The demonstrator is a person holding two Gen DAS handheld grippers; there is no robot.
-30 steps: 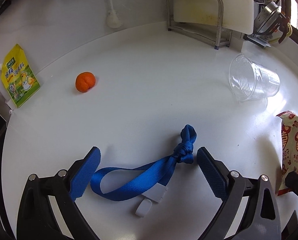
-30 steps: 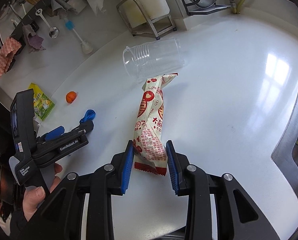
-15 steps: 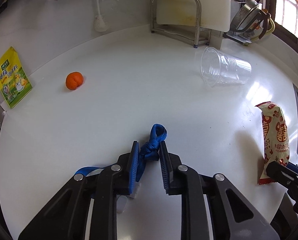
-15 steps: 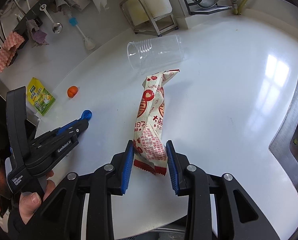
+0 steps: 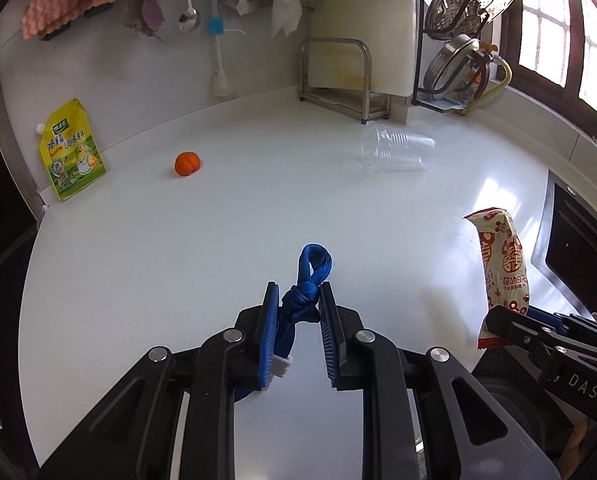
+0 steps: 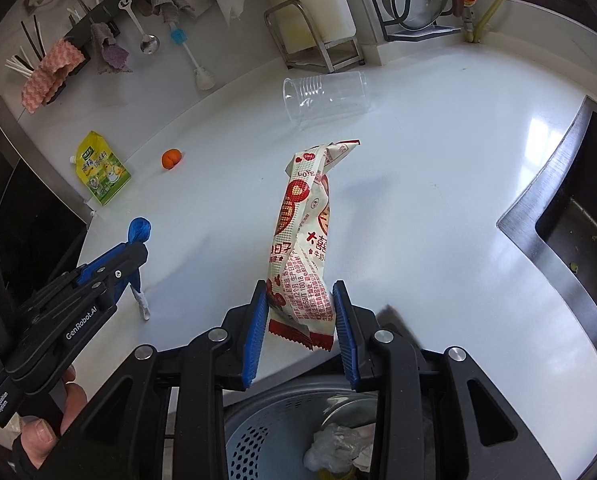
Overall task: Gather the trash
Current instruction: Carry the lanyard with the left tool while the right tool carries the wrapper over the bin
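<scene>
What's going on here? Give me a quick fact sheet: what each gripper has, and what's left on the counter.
left gripper: shut on knotted blue strap
right gripper: shut on red-and-white snack wrapper
below right gripper: grey perforated bin holding crumpled trash
left on white counter: clear plastic cup on its side, small orange fruit, yellow pouch
</scene>
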